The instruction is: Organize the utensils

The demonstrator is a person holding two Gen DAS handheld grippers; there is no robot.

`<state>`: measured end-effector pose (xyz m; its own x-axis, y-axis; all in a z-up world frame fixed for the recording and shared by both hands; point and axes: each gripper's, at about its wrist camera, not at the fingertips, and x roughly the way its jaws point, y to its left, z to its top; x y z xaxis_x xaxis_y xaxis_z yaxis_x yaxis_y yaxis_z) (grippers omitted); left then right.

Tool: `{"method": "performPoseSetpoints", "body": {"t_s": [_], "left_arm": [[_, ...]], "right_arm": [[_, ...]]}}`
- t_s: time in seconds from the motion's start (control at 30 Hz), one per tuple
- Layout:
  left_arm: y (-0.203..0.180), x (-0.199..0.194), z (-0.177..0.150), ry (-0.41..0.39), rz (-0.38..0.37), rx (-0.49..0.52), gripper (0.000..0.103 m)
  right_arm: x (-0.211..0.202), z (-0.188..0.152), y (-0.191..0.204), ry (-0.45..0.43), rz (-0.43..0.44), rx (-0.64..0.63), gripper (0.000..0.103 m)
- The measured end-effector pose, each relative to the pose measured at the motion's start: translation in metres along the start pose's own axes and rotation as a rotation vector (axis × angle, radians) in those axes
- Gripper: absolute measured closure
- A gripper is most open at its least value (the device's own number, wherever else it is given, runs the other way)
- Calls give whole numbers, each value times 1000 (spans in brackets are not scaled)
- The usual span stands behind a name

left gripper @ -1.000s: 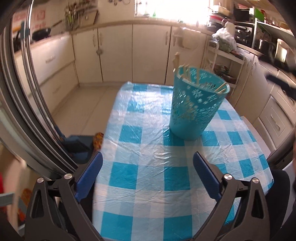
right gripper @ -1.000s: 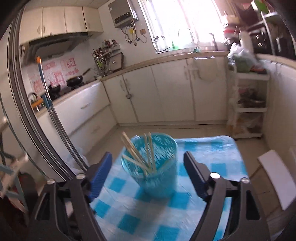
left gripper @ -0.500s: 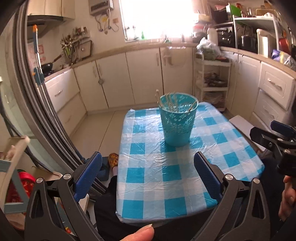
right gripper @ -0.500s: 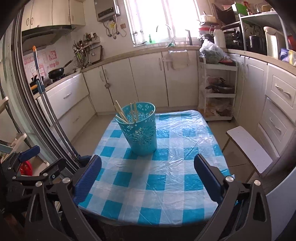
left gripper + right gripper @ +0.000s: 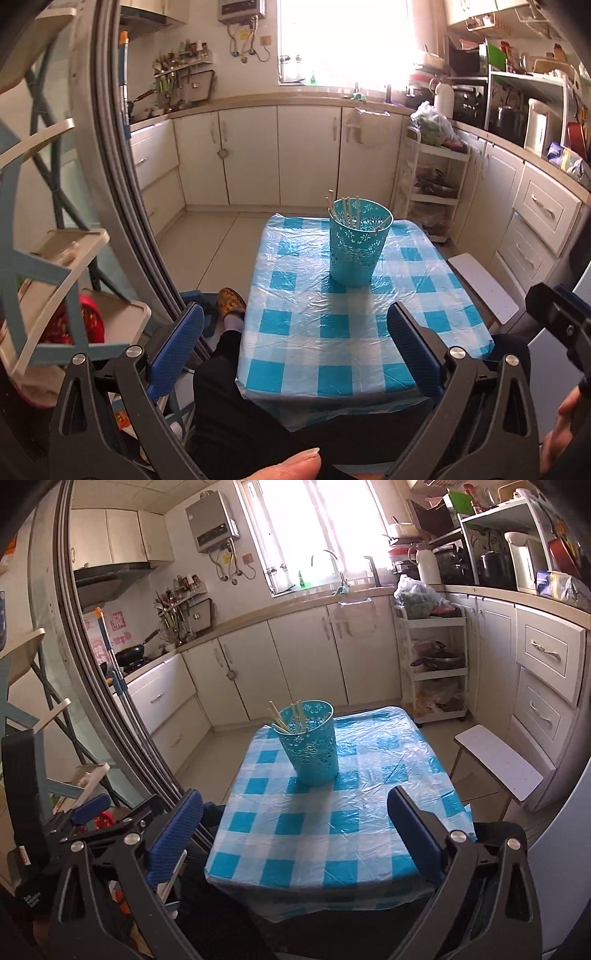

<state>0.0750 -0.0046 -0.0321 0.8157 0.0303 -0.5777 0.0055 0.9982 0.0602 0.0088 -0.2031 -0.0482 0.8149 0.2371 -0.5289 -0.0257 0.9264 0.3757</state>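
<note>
Left tongs: your left gripper [image 5: 295, 345] stands wide open, nothing between its blue pads [image 5: 177, 350].
Right tongs: your right gripper [image 5: 295, 829] is spread just as wide and empty too.
Position: both hang over the near edge of the table [image 5: 332, 376], well apart from the holder.
Task thing: the teal holder [image 5: 357, 243] stands upright on the far half of the checked cloth, with the chopsticks [image 5: 347, 212] leaning inside it.
Open room: the cloth between your pads and the holder is bare — a free path straight ahead.
Edges: the table ends close under both tongs; your dark-clothed legs [image 5: 258, 424] sit below this edge.
Obstacles: a grey door frame [image 5: 122, 184] curves along the left, a white stool [image 5: 498, 760] stands just beside the table's right side.
Only in left view: your thumb [image 5: 288, 465] at the bottom, and the right gripper's tip at the right border.
Only in right view: the left gripper — low at the left border.
</note>
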Motion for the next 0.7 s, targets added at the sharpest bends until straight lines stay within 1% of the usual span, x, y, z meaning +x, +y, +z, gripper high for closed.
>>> {"method": "performPoseSetpoints", "body": {"t_s": [0.2,0.4,0.7], "left_arm": [[0,-17,-6,-27,1,-9,7],[4,-27,-7,-41,12,-22,7],[0,-34,-8,-49,23,-9,7]], "right_arm": [[-14,-12,11,-30,4,-12,7],[-27,-12,11,-77,-12,-12,7],[-32,-16,14,-86,-14,-32,7]]}}
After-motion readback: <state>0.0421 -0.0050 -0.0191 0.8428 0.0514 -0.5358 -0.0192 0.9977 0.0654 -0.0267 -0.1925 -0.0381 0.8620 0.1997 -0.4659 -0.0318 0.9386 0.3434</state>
